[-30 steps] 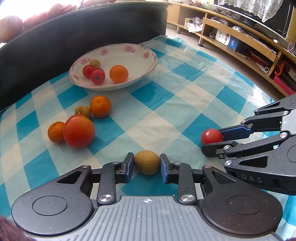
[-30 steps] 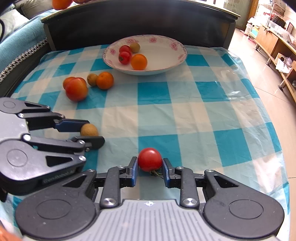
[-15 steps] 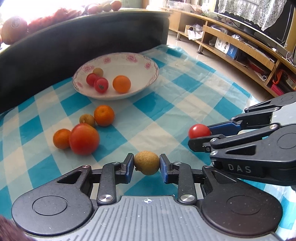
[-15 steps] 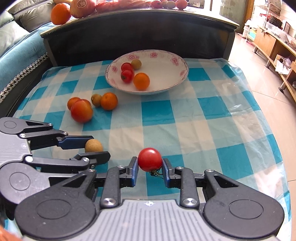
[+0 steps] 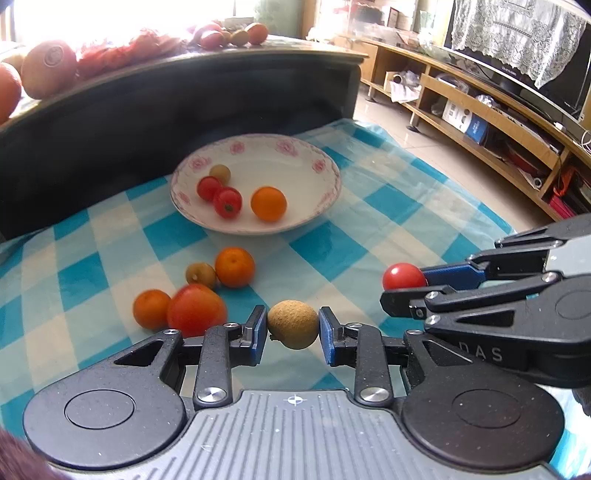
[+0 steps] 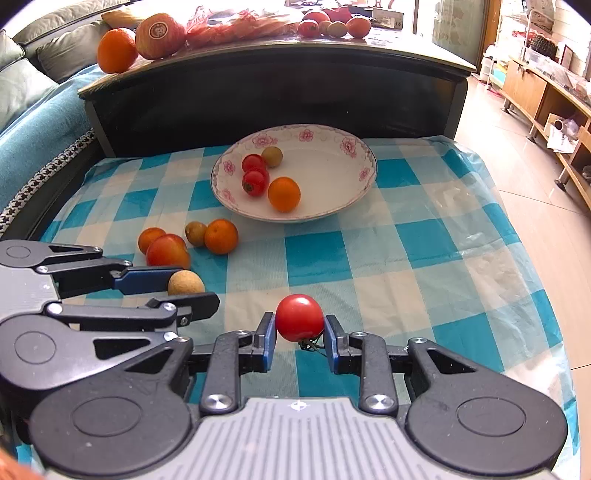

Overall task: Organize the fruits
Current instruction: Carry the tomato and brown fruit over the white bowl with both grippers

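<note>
My left gripper [image 5: 293,326] is shut on a rough tan longan [image 5: 292,324], held above the checked cloth. Beside it on the right, my right gripper [image 6: 300,324] is shut on a small red tomato [image 6: 299,318]. The same tomato [image 5: 402,276] shows in the left wrist view, and the longan [image 6: 185,282] in the right wrist view. Ahead stands a white flowered bowl [image 5: 317,173] holding two small tomatoes [image 5: 227,201], an orange [image 5: 268,203] and a longan [image 5: 220,173]. Loose on the cloth lie a big tomato [image 5: 195,309], two oranges [image 5: 235,266] and a longan [image 5: 200,274].
A dark raised table edge [image 6: 273,85] stands behind the bowl, with more fruit [image 6: 159,31] on top. The blue checked cloth [image 6: 424,236] ends at the right, where tiled floor [image 6: 524,155] and low wooden shelves [image 5: 491,122] lie. A sofa [image 6: 33,92] is at the left.
Both grippers have lifted higher with their fruit still held; the bowl and loose fruit now appear lower and farther off, and the top of the dark table has come into view.
</note>
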Motion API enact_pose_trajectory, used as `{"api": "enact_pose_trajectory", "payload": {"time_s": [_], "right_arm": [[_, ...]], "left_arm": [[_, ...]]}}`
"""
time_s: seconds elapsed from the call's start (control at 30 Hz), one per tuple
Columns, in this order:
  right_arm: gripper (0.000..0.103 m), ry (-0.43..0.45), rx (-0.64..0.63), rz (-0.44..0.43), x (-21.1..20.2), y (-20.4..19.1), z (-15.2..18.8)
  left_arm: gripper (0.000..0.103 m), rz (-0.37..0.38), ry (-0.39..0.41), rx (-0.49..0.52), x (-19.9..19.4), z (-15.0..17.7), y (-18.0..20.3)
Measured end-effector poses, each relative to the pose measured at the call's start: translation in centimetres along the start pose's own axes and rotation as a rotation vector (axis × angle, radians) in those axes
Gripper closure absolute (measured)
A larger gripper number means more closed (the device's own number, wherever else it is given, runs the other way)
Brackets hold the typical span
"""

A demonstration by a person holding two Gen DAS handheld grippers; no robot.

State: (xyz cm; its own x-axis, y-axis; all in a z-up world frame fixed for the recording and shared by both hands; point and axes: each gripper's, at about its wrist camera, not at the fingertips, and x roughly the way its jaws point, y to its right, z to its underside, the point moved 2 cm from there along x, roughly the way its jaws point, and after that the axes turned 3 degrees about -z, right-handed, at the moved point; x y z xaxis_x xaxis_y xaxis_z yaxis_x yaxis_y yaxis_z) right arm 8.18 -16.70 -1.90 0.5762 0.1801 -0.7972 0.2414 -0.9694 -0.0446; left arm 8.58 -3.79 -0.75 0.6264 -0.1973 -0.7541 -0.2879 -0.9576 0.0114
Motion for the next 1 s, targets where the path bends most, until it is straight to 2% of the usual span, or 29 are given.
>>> {"api": "enact_pose_trajectory", "payload": {"time_s": [0.43, 0.73, 1.0], "right_arm": [[0.071, 0.050, 0.046, -0.023, 0.7, 1.0, -4.3], [0.071, 0.052, 0.030, -0.038, 3.6, 1.7, -8.0], [0.071, 0.040, 0.019, -0.051, 6.6, 2.4, -9.9]], "left_arm": [[0.067, -0.023, 0.047, -0.021, 0.9, -3.8, -1.5], [0.067, -0.048, 0.049, -0.032, 3.4, -6.5, -3.1], [0.067, -0.068, 0.029, -0.060, 5.7, -7.6, -4.4]]}}
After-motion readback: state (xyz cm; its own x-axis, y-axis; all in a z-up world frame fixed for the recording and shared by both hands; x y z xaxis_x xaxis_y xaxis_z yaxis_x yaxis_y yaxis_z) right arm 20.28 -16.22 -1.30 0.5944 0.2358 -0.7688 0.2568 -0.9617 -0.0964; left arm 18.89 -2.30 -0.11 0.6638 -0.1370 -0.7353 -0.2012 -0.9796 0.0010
